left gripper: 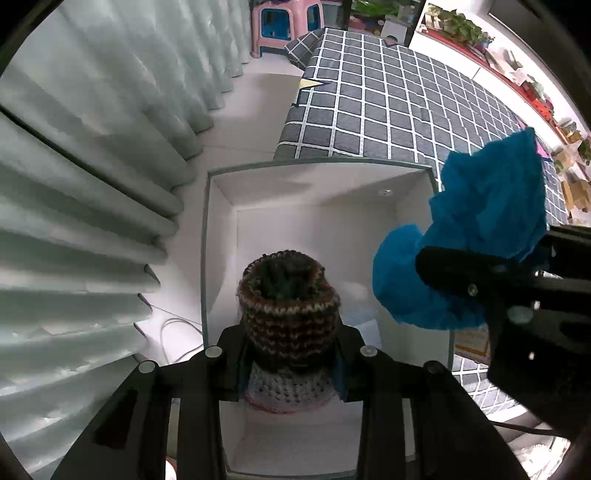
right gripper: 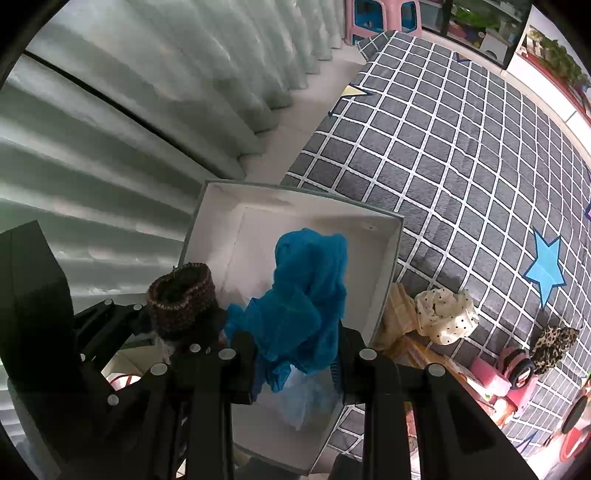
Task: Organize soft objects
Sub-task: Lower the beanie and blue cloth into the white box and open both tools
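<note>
Left gripper [left gripper: 290, 354]: its black fingers [left gripper: 231, 363] pinch a knitted hat between them, held above the open white box.
Knitted hat [left gripper: 288, 299]: brown with light striped rows, opening turned toward the camera; a paler grey crocheted part sits low between the fingers.
Right gripper [right gripper: 297, 363]: its fingers [right gripper: 242, 365] are pressed onto a bunched blue cloth, also above the box; in the left wrist view it shows at the right edge.
Blue cloth [right gripper: 306, 291]: crumpled, sticking up beyond the fingertips, just beside the hat in the right wrist view [right gripper: 181, 299].
White box [left gripper: 317, 192]: open at the top, white inside with a grey edge, standing on the floor against the side of the bed; something pale blue lies at its bottom.
Bed [right gripper: 461, 155]: covered by a grey quilt with a white grid and a blue star.
Polka-dot cloth [right gripper: 445, 315]: cream with black dots, lying crumpled on the bed near the box's corner.
Leopard-print piece [right gripper: 552, 347]: on the bed, farther right, beside a pink item.
Curtain [left gripper: 81, 177]: pale, pleated, hanging left of the box.
Pink stool [left gripper: 286, 22]: on the floor beyond the bed's far end.
</note>
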Motion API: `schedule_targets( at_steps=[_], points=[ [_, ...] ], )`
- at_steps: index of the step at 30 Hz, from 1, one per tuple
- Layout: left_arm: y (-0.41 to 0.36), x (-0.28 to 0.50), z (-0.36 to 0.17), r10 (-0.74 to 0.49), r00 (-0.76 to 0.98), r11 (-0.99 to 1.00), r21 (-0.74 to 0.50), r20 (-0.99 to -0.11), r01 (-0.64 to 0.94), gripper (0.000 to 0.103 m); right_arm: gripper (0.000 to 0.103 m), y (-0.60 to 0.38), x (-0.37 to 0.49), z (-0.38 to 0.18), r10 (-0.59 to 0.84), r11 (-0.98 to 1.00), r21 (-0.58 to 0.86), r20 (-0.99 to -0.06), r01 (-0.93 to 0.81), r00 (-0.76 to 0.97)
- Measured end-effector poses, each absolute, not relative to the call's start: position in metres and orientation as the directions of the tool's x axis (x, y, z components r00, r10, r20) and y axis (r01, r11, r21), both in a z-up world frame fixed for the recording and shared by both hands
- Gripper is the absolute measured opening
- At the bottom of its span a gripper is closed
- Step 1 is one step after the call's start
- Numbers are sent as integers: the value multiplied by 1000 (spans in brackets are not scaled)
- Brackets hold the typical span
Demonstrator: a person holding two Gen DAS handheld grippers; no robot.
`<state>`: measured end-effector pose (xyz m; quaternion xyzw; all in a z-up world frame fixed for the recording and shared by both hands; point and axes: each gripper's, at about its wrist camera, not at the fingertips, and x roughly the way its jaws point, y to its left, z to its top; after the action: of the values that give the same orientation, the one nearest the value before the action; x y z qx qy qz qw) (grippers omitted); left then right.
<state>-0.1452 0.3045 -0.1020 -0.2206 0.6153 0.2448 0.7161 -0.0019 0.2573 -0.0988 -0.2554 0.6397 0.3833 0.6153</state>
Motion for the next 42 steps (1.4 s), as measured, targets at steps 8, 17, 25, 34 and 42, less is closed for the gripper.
schedule_targets(
  at_steps=[8,17,25,34,42],
  points=[
    [307,-142,-107,60,118,776,-28,-991,-630,37,30,260,1,-102,139,572,179,-983,-800,-121],
    [307,-138,-110,52,113,775,-32,-992,-632,37,30,261,5,-107,132,580,185,-982,-793,-132],
    [309,-137,-114,39,109,770,-40,-993,-637,37,30,262,5,-109,129,580,189,-982,-793,-140],
    [310,-138,-119,23,103,767,-49,-994,-639,37,30,264,5,-117,123,586,193,-981,-787,-150],
    [311,-137,-120,20,101,770,-49,-995,-636,38,30,265,4,-121,120,587,197,-980,-785,-156]
  ],
)
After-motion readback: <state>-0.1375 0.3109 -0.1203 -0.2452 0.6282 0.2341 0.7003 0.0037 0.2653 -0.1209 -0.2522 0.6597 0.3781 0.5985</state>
